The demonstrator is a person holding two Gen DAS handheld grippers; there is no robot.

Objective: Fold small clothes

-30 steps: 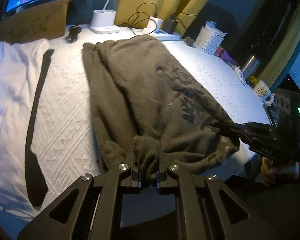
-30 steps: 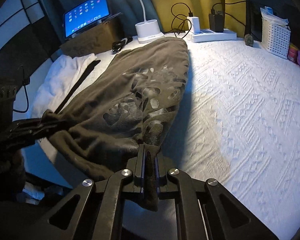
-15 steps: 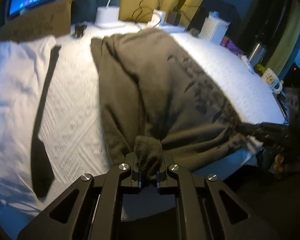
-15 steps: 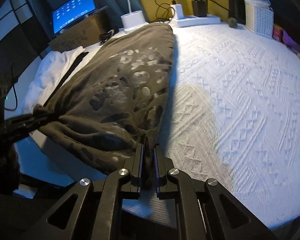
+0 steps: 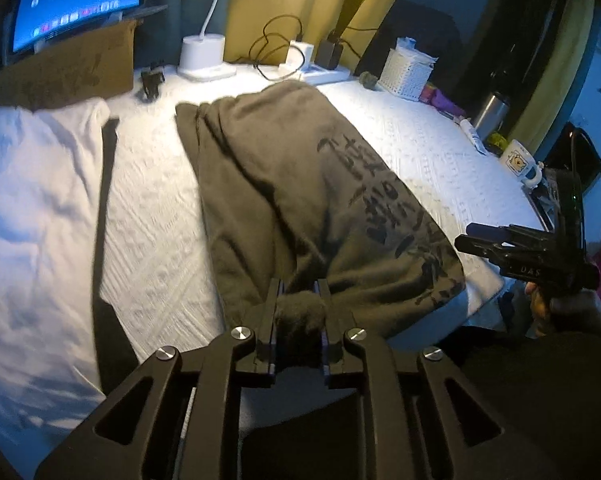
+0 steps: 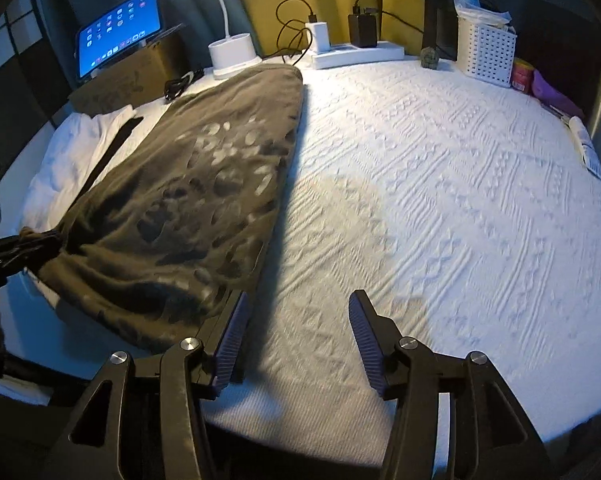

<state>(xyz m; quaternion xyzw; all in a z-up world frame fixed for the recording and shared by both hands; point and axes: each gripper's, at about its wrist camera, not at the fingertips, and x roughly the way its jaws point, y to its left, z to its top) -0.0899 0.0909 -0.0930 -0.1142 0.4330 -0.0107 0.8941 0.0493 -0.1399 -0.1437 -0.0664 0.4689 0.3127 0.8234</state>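
A: While the shirt (image 5: 300, 184) lies long on the bed (image 6: 440, 184), near hem at the front edge, far end by the lamp base (image 6: 232, 54), where does each gripper stand?

B: Left gripper (image 5: 299, 300) at the near-left corner of the hem. A bunch of cloth sits between its jaws, which are just starting to part; pads look to be touching the wad yet

A: And the right?

B: Right gripper (image 6: 296, 332) is spread, jaws opening, nothing between them but bare bedcover. Its left finger (image 6: 230, 334) stands just beside the shirt's right edge, maybe brushing it; can't tell

A: So the axis?

B: Long axis runs straight away from both grippers, toward the lamp. Print side up. Shirt already narrow, sides seemingly turned in

A: Which hand is nearer for the next fold?

B: Left, since it has cloth between its jaws. Right is off the shirt, to its right. My guess: both need a fresh hold on the near hem, then carry it away along that axis

A: Clutter?

B: White cloth (image 5: 36, 200) and a dark strap (image 5: 104, 216) lie left of the shirt, apart from it
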